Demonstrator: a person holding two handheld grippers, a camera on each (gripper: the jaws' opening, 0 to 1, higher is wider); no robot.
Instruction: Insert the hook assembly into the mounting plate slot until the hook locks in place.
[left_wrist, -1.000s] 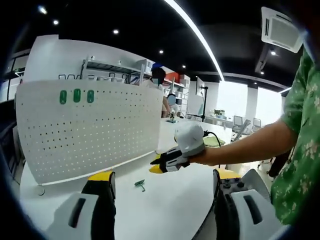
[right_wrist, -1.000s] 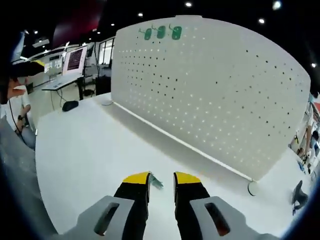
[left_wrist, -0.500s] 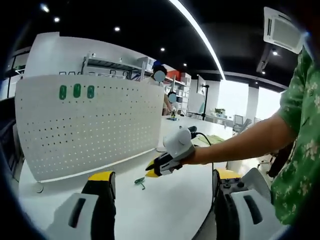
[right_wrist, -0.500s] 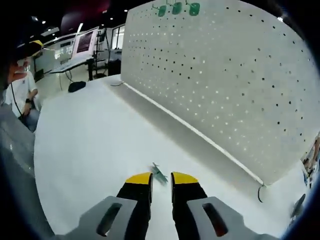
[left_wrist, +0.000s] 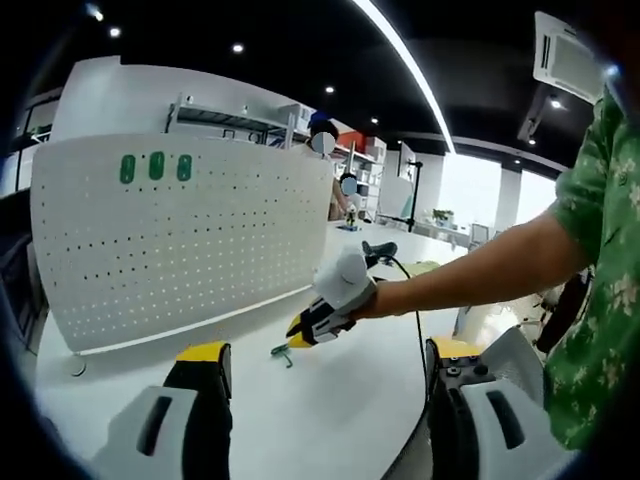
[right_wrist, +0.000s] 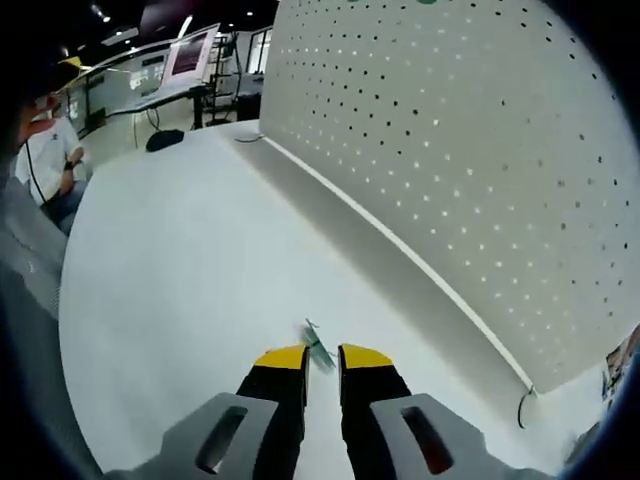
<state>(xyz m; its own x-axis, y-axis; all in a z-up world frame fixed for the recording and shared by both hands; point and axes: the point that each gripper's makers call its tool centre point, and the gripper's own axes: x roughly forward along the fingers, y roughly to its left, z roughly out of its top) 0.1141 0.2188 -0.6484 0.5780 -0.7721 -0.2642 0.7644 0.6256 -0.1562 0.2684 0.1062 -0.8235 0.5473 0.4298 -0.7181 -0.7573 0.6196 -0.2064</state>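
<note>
In the left gripper view, the left gripper (left_wrist: 320, 365) rose from the bottom edge with its yellow-tipped jaws set wide apart and nothing between them. Just above, at lower centre, the small green hook assembly (left_wrist: 282, 351) lay on the white counter (left_wrist: 330, 420), its long axis running from upper left to lower right in the frame. The right gripper (left_wrist: 301, 334) came in from the right on a bare forearm (left_wrist: 480, 275), its yellow tips just beside the hook; whether they touched it could not be told. A white pegboard mounting plate (left_wrist: 180, 245) stood upright across the left half, with three green hooks (left_wrist: 156, 167) fixed in a row near its upper left corner. A green patterned sleeve (left_wrist: 600, 250) covered the right edge. Behind were shelving, a black ceiling with a long light strip and spot lamps, and a ceiling air unit at upper right. No writing could be read.

In the right gripper view, the right gripper (right_wrist: 320, 358) sat at bottom centre with its jaws nearly together, a narrow gap left between them. The hook assembly (right_wrist: 318, 344) lay at that gap on the counter (right_wrist: 170, 260), pointing up and to the left; contact was unclear. The mounting plate (right_wrist: 470, 150) covered the upper right. At upper left stood a monitor (right_wrist: 190, 60), and a seated person (right_wrist: 50, 150) at the left edge.
</note>
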